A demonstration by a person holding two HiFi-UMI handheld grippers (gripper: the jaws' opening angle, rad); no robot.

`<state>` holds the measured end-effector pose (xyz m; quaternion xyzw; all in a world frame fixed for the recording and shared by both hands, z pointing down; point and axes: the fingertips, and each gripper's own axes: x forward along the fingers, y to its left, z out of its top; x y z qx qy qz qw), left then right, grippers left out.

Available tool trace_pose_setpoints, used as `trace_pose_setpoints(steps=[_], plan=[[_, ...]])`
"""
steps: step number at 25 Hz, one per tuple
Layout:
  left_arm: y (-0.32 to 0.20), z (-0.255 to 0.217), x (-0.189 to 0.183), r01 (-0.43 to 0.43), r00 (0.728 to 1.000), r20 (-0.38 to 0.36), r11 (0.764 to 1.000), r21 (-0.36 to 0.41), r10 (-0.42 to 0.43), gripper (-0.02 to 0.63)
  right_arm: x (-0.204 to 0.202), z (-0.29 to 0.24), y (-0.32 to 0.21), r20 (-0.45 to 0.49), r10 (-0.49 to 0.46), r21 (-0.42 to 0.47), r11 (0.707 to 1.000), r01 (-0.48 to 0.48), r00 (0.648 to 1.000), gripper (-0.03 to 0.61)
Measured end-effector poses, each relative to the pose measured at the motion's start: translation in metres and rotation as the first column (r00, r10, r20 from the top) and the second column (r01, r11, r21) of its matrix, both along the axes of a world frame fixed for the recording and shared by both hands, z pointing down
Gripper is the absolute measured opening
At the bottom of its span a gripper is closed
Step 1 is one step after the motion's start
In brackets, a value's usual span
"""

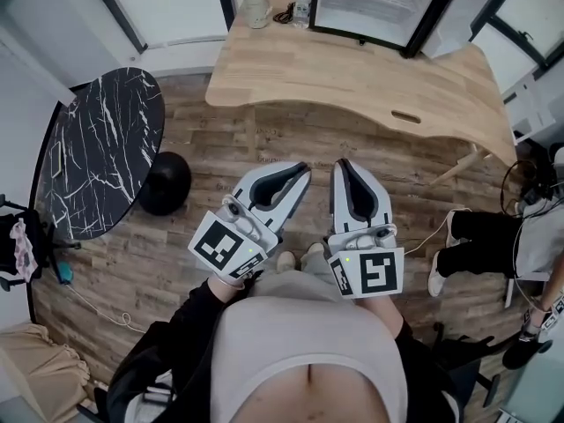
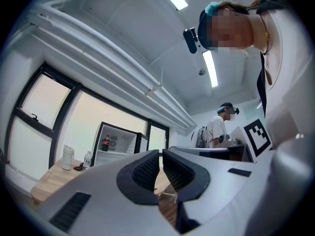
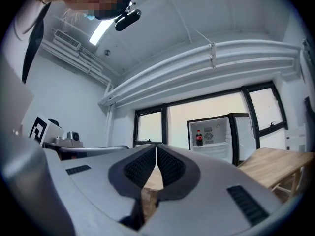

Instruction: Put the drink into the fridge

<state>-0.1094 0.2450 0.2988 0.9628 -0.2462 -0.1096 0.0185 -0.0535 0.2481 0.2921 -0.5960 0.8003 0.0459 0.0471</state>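
I am facing the wooden tabletop [image 1: 352,77], which is lying well ahead of me, with the open fridge [image 1: 379,11] standing at its far edge. I am holding the left claw [image 1: 302,169] and right claw [image 1: 344,165] close to my body, both pinched together and carrying nothing. The clear water bottle [image 1: 301,7] is standing upright just left of the fridge, straight ahead of the left claw, which I judge the nearer. A cola bottle [image 3: 199,137] is already sitting inside.

The right gripper [image 3: 156,149] fills the foreground, its two grey jaws pressed together with nothing between them. Beyond the tips and to their right stands a small white fridge [image 3: 216,149], its door open on its right side. A dark cola bottle [image 3: 199,137] stands upright on the fridge's upper shelf, at the left. A wooden table [image 3: 278,163] stretches right of the fridge, and tall windows [image 3: 177,122] stand behind it.
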Motion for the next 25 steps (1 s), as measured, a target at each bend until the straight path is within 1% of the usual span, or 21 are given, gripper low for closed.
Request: trace_pose_setpoints(steps=[2,7,11,14,19,25], plan=[[0.0000,0.0021,0.0023,-0.004,1.000,-0.002,1.000,-0.009,0.004,0.028,-0.0001,0.0022,-0.0024,-0.016,0.000,-0.004,1.000,0.000,1.000,0.032],[0.0017,0.0028,0.0045,-0.018,1.000,-0.008,1.000,-0.020,0.018,0.026,-0.0013,0.0021,0.0009,-0.021,-0.001,-0.005,1.000,0.001,1.000,0.031],[0.0014,0.0034,0.0049,-0.027,1.000,-0.015,0.999,-0.034,0.026,0.026,-0.0040,0.0028,0.0012,-0.055,0.001,0.007,1.000,-0.001,0.998,0.031],[0.0005,0.0030,0.0035,-0.034,0.999,-0.028,0.999,-0.043,0.033,0.028,-0.0063,0.0035,0.0011,-0.044,-0.006,0.005,1.000,0.007,0.999,0.031],[0.0004,0.0067,0.0065,-0.037,0.999,-0.008,0.999,-0.035,0.037,0.026,-0.0034,0.0040,0.0014,-0.033,0.002,0.001,1.000,-0.002,0.999,0.031],[-0.0002,0.0072,0.0067,-0.046,0.999,-0.012,0.998,-0.036,0.046,0.026,-0.0030,0.0058,0.0008,-0.027,0.009,-0.004,1.000,-0.009,1.000,0.031]])
